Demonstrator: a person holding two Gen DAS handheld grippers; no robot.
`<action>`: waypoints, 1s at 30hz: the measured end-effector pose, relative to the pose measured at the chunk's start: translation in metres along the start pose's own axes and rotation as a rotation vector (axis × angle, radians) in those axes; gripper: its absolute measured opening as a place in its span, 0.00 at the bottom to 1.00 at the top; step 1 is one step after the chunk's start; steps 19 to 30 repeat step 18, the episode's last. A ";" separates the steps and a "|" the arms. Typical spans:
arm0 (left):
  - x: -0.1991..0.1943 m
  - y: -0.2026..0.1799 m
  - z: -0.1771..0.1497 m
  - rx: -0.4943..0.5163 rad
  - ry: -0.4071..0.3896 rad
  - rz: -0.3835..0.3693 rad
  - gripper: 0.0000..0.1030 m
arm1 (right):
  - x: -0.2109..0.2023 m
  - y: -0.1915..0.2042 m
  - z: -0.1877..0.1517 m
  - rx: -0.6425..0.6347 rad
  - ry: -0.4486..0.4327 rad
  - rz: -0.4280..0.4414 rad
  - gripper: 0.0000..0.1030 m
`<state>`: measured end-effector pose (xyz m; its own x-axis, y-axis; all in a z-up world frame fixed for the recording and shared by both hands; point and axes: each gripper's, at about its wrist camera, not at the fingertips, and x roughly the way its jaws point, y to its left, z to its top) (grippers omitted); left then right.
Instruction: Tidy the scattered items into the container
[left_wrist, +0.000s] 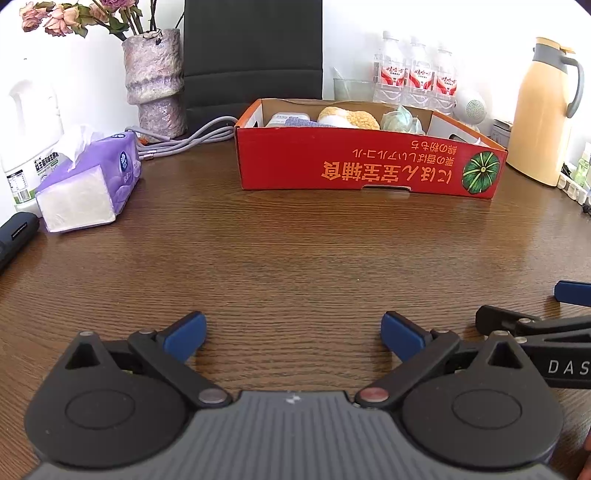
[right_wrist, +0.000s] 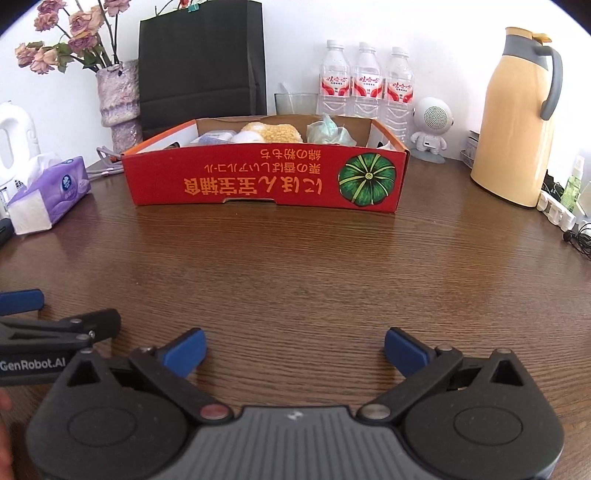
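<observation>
A red cardboard box (left_wrist: 369, 166) with a green pumpkin print stands at the back of the wooden table; it also shows in the right wrist view (right_wrist: 266, 177). Inside it lie a yellow-and-white sponge (left_wrist: 351, 117), a pale green crumpled item (left_wrist: 400, 120) and a grey-blue packet (left_wrist: 290, 120). My left gripper (left_wrist: 293, 334) is open and empty, low over the table well in front of the box. My right gripper (right_wrist: 295, 350) is open and empty beside it, to its right.
A purple tissue pack (left_wrist: 92, 181) lies at left, a stone vase (left_wrist: 155, 81) and grey cable (left_wrist: 192, 142) behind it. Three water bottles (right_wrist: 365, 85), a small white robot speaker (right_wrist: 432, 125) and a yellow thermos (right_wrist: 517, 118) stand at back right.
</observation>
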<state>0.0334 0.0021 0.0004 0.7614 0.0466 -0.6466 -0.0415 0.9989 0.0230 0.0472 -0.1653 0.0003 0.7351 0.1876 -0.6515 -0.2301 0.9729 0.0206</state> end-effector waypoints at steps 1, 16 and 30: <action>0.000 0.000 0.000 -0.002 0.000 -0.002 1.00 | 0.000 0.000 0.000 0.001 0.001 -0.002 1.00; 0.002 0.003 0.001 0.019 0.000 -0.031 1.00 | 0.001 0.001 -0.001 0.014 -0.008 -0.029 1.00; 0.002 0.003 0.001 0.020 0.000 -0.036 1.00 | 0.001 0.000 0.000 0.018 -0.007 -0.024 1.00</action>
